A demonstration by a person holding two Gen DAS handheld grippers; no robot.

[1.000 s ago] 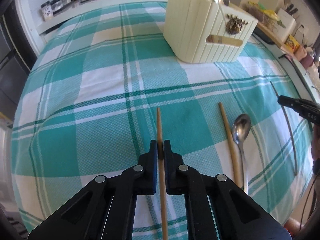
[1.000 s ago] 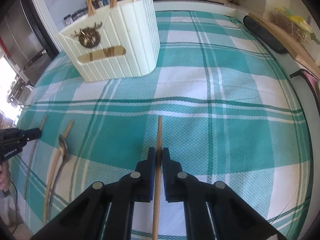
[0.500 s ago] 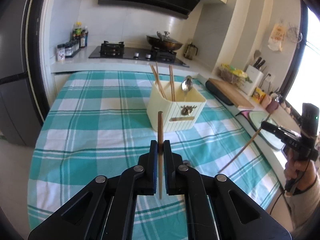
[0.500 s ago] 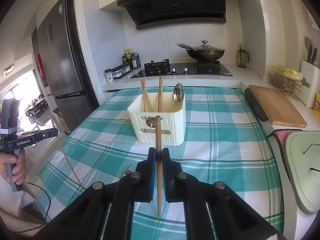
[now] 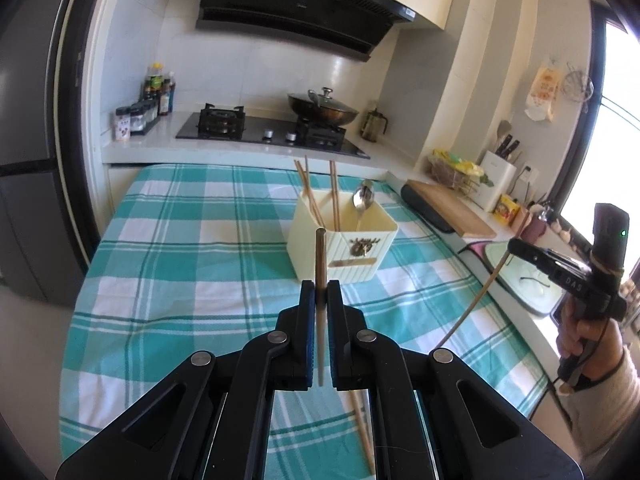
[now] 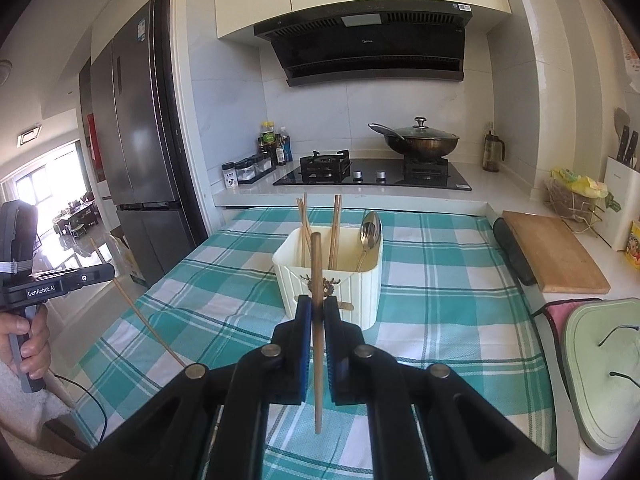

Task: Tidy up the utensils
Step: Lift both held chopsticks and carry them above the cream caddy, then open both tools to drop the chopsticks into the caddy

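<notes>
Here we hold one chopstick in each gripper: the left gripper [image 5: 321, 294] is clamped on a chopstick [image 5: 320, 264], the right gripper [image 6: 317, 310] on another chopstick [image 6: 317, 276], both raised above the checked tablecloth [image 5: 192, 248]. Ahead stands the cream holder [image 6: 334, 284], with chopsticks and a spoon [image 6: 370, 230] inside.

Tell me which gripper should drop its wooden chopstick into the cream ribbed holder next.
Probably right. The right gripper holds its brown wooden chopstick overlapping the cream ribbed utensil holder, close ahead; from the left gripper the holder sits farther, slightly rightward.
</notes>
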